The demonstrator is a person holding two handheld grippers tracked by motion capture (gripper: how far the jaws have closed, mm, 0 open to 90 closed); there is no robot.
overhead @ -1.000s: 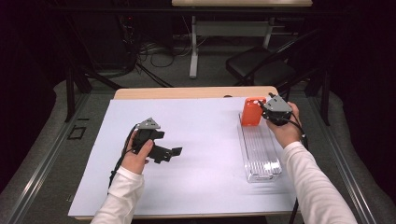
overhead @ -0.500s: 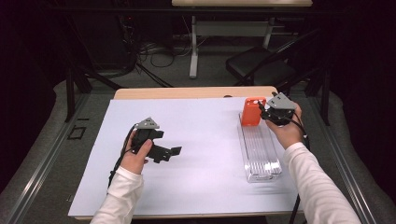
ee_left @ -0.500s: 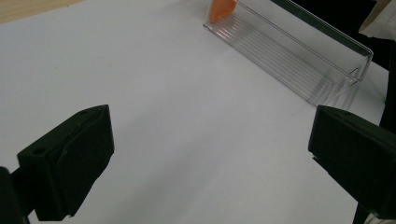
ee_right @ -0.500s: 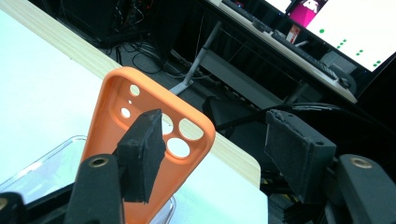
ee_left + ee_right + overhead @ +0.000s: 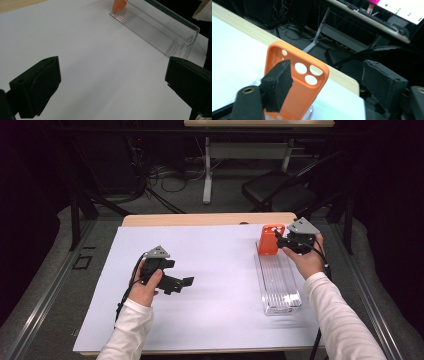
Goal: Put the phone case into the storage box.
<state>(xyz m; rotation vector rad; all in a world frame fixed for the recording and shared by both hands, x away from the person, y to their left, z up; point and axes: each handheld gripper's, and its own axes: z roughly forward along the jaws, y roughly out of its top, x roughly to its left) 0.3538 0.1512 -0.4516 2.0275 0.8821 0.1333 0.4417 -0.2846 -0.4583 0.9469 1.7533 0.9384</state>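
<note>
Dark room, cables and a chair beyond the far edge; the table [image 5: 200, 219] carries a white sheet [image 5: 215, 270] that covers nearly all of it.

Change since a second ago: the right gripper [image 5: 283, 240] has swung from above the orange phone case [image 5: 270, 239] to its right side, jaws now pointing left at it. The case has not shifted; it stands upright in the far end of the clear ribbed rack [image 5: 278, 281]. The left gripper [image 5: 186, 283] has not moved.

Meaning, as a judgement: the right hand has just set the case in the rack and let go, or is lining up a fresh grip; either way the case stands unaided.

Right gripper [image 5: 325, 85]: jaws spread wide, holding nothing. One jaw sits in front of the case [image 5: 295, 82], the other well off to the side, so the case is not between them. Forearm reaches forward along the rack, wrist turned inward.

Left gripper [image 5: 110, 90]: jaws wide apart, empty, low over bare sheet, aimed towards the rack [image 5: 160, 30] ahead of it, well apart. Hand rests near the sheet.
</note>
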